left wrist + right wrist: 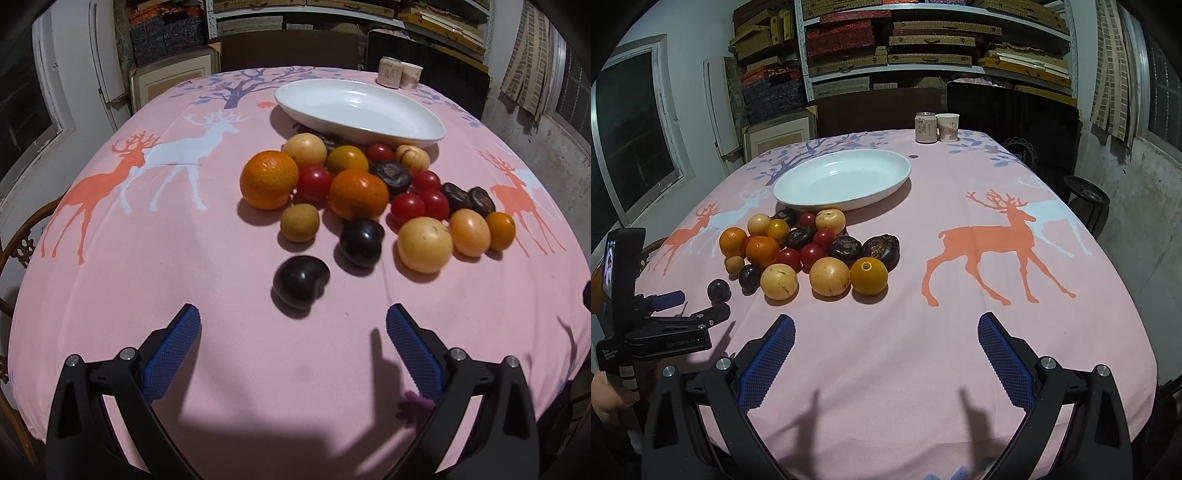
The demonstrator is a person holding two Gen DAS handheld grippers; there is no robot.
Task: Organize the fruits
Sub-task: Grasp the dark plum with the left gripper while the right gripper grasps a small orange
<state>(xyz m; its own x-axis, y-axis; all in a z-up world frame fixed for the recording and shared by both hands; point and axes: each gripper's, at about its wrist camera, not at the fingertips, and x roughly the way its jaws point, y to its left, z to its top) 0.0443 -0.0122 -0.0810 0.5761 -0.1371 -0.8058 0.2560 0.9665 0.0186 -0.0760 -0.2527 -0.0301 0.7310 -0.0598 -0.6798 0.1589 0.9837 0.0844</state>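
Near the tabletop's (184, 280) front edge, both hand-held grippers (293, 323) (886, 328) are being held open, empty, facing glossy round fruits (354, 192) and a smooth oval dish (360, 110).

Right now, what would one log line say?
left gripper: open, facing dark plum | right gripper: open, empty | white dish: empty | fruits: on tablecloth

Table under pink deer tablecloth (960, 332), bearing white oval dish (842, 181), heap of fruit (809, 251), can (925, 127), paper cup (948, 127).
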